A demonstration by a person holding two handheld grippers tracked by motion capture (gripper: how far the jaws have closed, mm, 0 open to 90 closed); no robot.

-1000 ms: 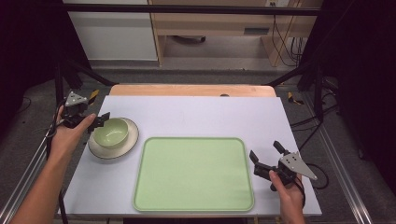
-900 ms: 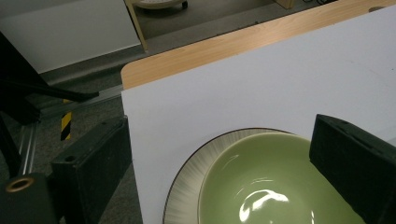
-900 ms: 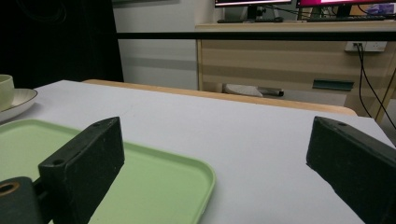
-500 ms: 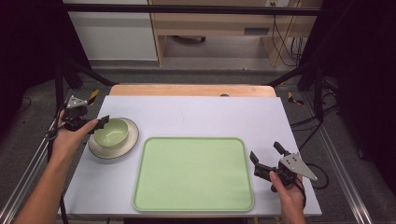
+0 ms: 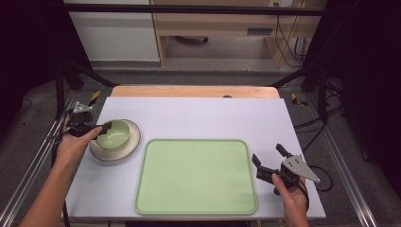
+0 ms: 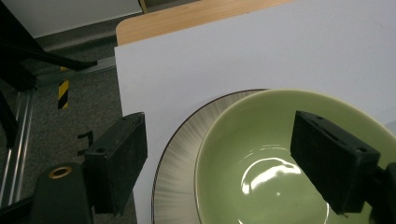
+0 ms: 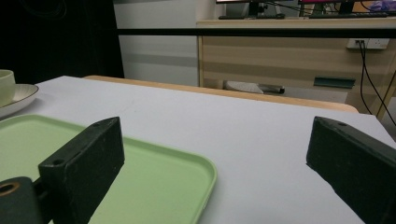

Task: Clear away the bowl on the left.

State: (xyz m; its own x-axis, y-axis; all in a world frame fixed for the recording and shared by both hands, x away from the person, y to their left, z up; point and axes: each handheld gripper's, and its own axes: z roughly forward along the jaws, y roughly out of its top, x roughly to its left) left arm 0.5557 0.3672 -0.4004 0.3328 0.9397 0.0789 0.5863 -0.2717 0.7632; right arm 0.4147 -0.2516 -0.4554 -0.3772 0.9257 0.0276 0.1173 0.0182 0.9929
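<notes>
Left gripper (image 5: 100, 130) sits at 9 o'clock on the white table (image 5: 203, 113), jaws spread wide, one jaw over the inside of the green bowl (image 5: 114, 134), the other outside the near rim above the plate (image 5: 124, 152); nothing clamped. In the left gripper view the bowl (image 6: 280, 163) rests on the striped plate (image 6: 182, 163), jaws straddling the rim; contact with the rim cannot be told. Bowl and plate lie at the table's 9 o'clock edge, just beside the light green tray (image 5: 196, 175), which is at 6 o'clock. Right gripper (image 5: 268, 159) at 4 o'clock, just off the tray's right edge, jaws apart, empty, held by the right hand (image 5: 292, 196). Right gripper view: tray corner (image 7: 140, 172) below the jaws
</notes>
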